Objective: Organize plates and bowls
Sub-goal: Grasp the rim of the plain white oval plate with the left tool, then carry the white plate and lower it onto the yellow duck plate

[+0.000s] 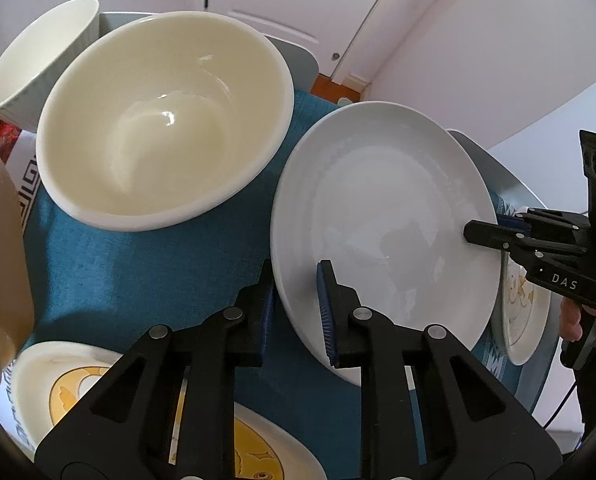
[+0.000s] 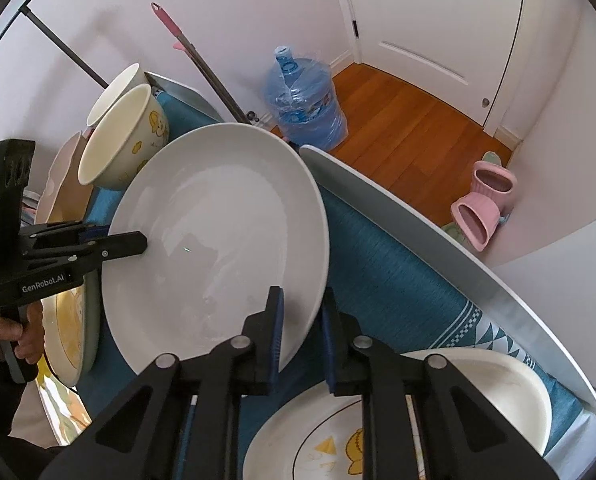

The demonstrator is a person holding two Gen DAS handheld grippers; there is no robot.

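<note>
Your left gripper (image 1: 298, 304) and right gripper (image 2: 302, 330) each clamped opposite rims of the white plate (image 1: 381, 216), which spanned level between them.

Left gripper (image 1: 298, 300) and right gripper (image 2: 302, 312) both angled downward, jaws clamped.

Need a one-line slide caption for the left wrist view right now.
Left gripper and right gripper clamp opposite rims of the white plate beside a cream bowl.

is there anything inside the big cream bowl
No. The big cream bowl is bare inside, showing only its glossy bottom.
</note>
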